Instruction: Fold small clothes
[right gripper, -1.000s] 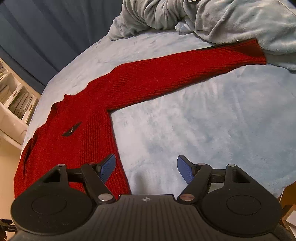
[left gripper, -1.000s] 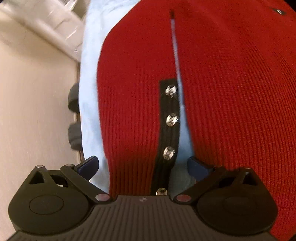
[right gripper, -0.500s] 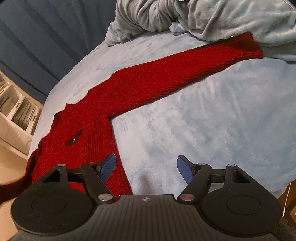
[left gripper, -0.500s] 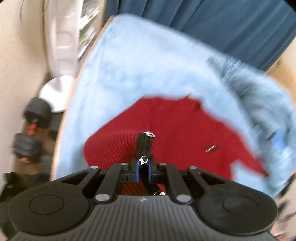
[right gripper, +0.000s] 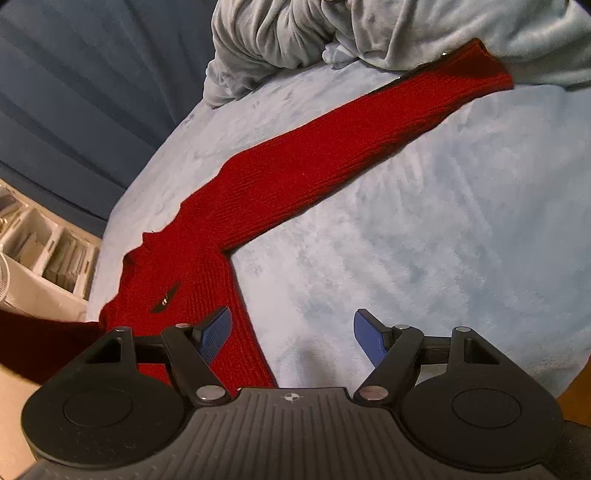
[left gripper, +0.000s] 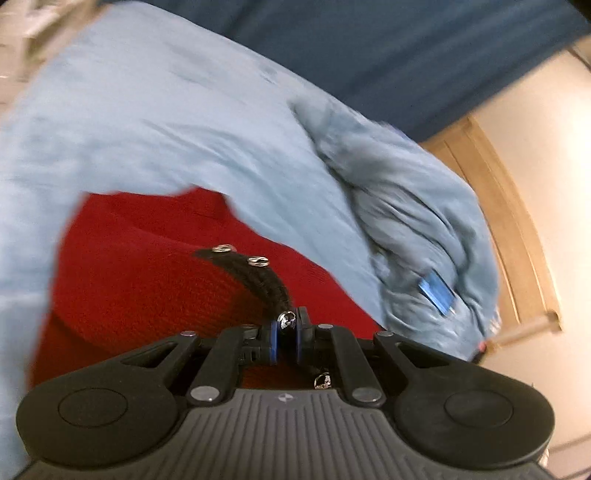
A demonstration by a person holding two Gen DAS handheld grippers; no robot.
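A red knit cardigan point(right gripper: 207, 258) lies on a light blue bed cover point(right gripper: 424, 229), one long sleeve point(right gripper: 351, 147) stretched out to the far right. My left gripper point(left gripper: 285, 334) is shut on the cardigan's black snap-button band point(left gripper: 264, 284) and holds that edge lifted over the red body point(left gripper: 147, 280). My right gripper point(right gripper: 291, 334) is open and empty, low over the cover, its left finger above the cardigan's side edge.
A crumpled grey-blue blanket point(right gripper: 332, 33) is bunched at the far end of the bed, also seen in the left wrist view point(left gripper: 413, 221). Dark blue curtains point(right gripper: 74, 92) hang behind. A white shelf unit point(right gripper: 40, 254) stands left of the bed. A wooden bed frame point(left gripper: 506, 206) runs along the right.
My left gripper closed on the black snap band and lifted it, swinging up and across over the cardigan. My right gripper stayed open and shifted only slightly.
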